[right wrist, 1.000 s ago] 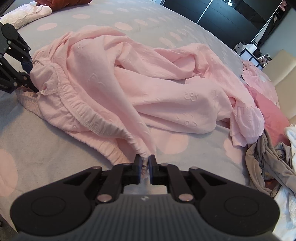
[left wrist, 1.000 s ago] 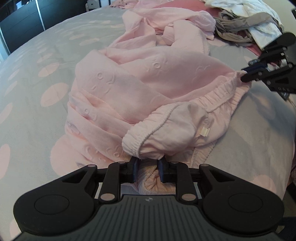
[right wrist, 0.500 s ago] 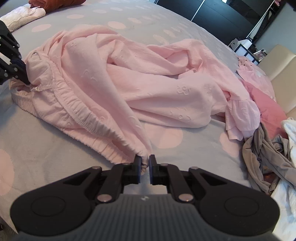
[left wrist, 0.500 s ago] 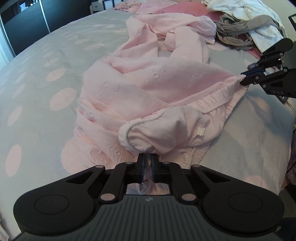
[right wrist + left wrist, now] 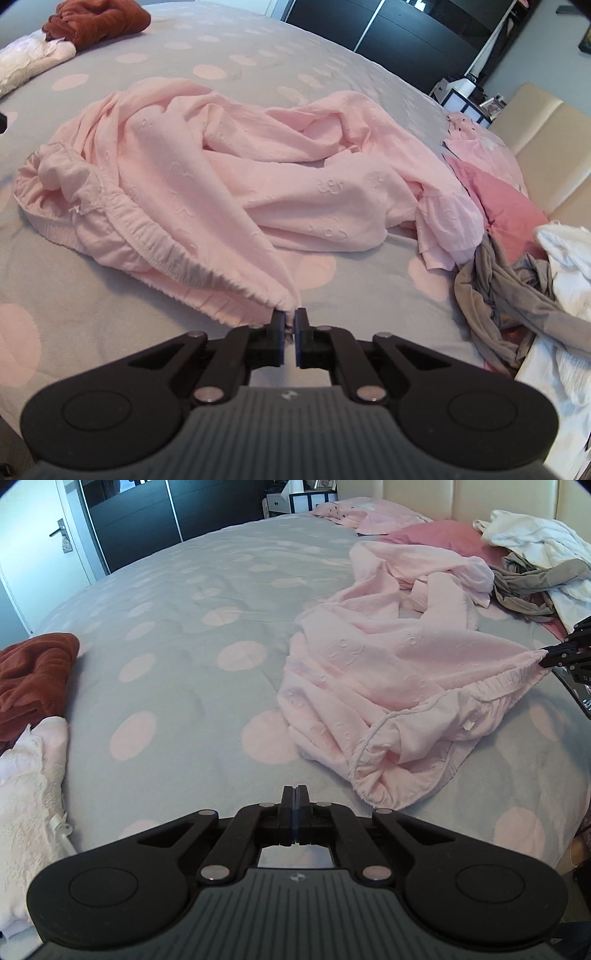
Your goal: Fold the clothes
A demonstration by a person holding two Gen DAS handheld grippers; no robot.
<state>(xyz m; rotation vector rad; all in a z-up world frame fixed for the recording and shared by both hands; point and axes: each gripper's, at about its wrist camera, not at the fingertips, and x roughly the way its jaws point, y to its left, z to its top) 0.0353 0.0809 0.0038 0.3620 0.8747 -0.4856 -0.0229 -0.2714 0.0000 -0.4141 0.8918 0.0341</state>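
Pale pink trousers (image 5: 388, 679) lie crumpled on the grey bedspread (image 5: 177, 635) with pink dots. In the left wrist view my left gripper (image 5: 295, 790) is shut with nothing between its fingers. It hangs over bare bedspread, left of the loose waistband end (image 5: 373, 786). My right gripper (image 5: 546, 659) shows at the right edge, pinching the other waistband corner. In the right wrist view the right gripper (image 5: 291, 319) has its jaws closing tighter on that corner of the trousers (image 5: 229, 192), and the waistband is lifted a little toward it.
A rust-brown garment (image 5: 33, 675) and a white lace one (image 5: 26, 786) lie at the left bed edge. Grey and white clothes (image 5: 517, 295) pile up by a pink pillow (image 5: 506, 210) near the cream headboard (image 5: 480, 502). Dark wardrobe doors (image 5: 140, 509) stand behind.
My left gripper shut, then came off the waistband and drew back, up and to the left, and is now empty. The right gripper kept its hold and lifted the corner slightly.
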